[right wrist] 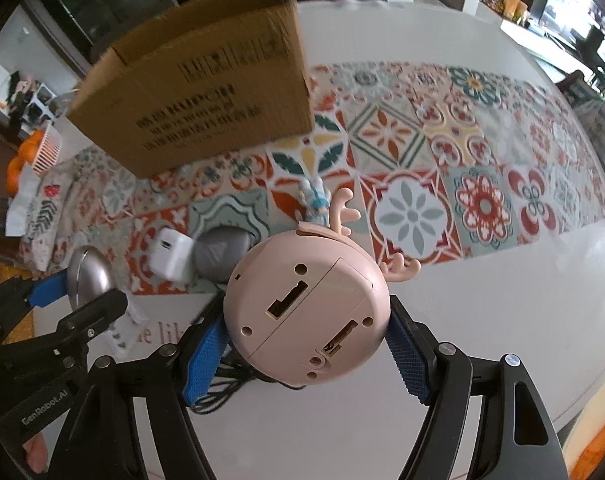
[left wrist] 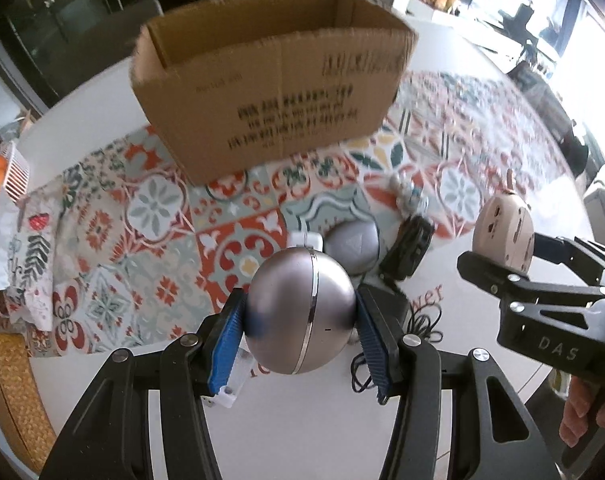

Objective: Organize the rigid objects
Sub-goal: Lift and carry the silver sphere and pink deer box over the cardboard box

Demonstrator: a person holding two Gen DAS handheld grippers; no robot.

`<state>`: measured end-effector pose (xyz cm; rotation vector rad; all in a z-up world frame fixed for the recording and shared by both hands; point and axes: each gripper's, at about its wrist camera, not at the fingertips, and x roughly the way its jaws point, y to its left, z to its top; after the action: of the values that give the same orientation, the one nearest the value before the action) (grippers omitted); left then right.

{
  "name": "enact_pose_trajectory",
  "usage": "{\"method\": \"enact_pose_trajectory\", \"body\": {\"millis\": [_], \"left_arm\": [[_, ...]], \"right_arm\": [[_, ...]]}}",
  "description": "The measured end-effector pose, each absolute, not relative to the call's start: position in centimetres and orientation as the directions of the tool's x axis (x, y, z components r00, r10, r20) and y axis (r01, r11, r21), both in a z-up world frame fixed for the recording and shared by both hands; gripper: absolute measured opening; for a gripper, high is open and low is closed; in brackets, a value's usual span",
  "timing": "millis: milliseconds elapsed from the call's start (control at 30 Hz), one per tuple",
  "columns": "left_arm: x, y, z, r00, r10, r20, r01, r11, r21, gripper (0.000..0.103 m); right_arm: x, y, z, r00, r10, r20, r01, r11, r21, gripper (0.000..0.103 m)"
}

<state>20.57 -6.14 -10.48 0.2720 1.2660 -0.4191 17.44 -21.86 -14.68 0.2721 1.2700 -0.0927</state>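
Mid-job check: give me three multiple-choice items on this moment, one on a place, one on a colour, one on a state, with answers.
1. Where is the white charger?
A. in the box
B. on the patterned cloth beside a grey dome
C. in the right gripper

2. What colour is the antlered toy?
A. pink
B. green
C. black

3. What state is the left gripper in?
A. open, nothing in it
B. shut on the silver ball
C. out of view

Answers: 1 B, it lies on the cloth next to the dome. 2 A, its shell is pale pink. 3 B, both blue pads press the ball's sides.
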Motion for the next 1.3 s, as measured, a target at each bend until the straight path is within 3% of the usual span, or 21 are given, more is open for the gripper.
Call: {"method": "enact_pose_trajectory", "body": {"millis": [1300], "left_arm": [[28.7, -4.8, -1.2, 0.436, -0.234, -0.869, 0.343, 0.936, -0.08, 0.053]], "right_arm": [[26.5, -21.0, -3.9, 0.535, 0.087, -0.84, 0.093, 0.983, 0.161, 0.075]]}}
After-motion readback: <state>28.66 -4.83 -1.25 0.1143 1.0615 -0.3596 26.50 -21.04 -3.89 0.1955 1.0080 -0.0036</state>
